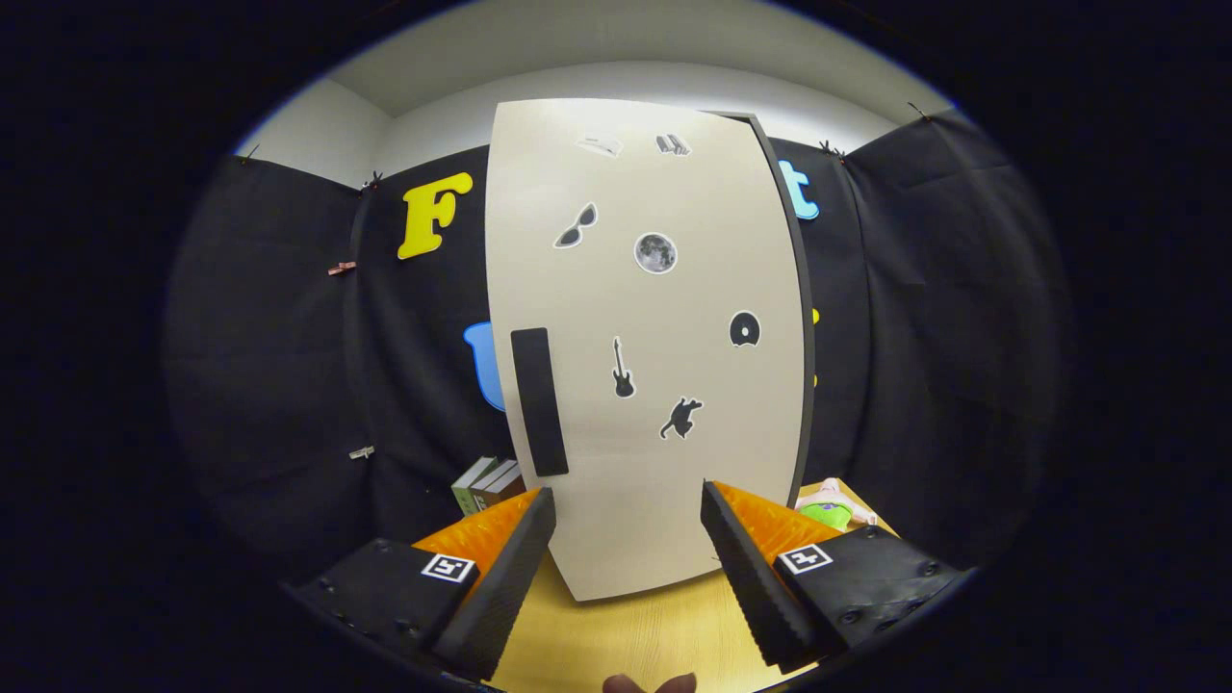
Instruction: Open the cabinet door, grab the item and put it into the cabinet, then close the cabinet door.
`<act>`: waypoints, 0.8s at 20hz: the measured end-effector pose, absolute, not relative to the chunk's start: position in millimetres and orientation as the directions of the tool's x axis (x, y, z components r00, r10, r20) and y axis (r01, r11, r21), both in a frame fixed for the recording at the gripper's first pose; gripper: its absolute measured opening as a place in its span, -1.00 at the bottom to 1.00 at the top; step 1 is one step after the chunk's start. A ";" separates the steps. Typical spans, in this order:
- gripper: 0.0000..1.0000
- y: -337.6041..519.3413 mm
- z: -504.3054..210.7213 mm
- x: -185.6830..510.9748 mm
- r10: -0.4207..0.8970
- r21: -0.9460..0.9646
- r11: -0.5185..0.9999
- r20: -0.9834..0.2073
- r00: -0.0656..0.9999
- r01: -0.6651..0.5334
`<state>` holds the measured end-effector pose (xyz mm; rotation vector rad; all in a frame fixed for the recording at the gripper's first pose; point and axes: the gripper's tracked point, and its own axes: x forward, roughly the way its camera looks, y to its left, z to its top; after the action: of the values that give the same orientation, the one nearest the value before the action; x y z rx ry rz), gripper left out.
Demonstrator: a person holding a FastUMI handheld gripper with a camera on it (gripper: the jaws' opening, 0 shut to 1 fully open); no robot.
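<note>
fingers (539, 525) apart, empty | cabinet door (645, 385) closed just ahead | handle (539, 401) near door's left edge

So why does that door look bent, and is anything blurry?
Gripper view: the fisheye lens bows the cabinet door outward; its top is glary from bright light; stickers and handle stay sharp; the gripper has its jaws open just before the door.
</note>
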<state>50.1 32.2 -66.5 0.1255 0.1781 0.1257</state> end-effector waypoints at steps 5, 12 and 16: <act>0.96 31.1 -65.8 49.3 0.140 0.136 0.984 -0.166 0.976 -0.118; 0.96 30.0 -65.4 49.5 0.140 0.136 0.984 -0.164 0.976 -0.118; 0.96 29.7 -65.4 49.0 0.141 0.136 0.984 -0.163 0.977 -0.119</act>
<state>49.0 29.7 -65.4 0.1261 0.1728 0.1314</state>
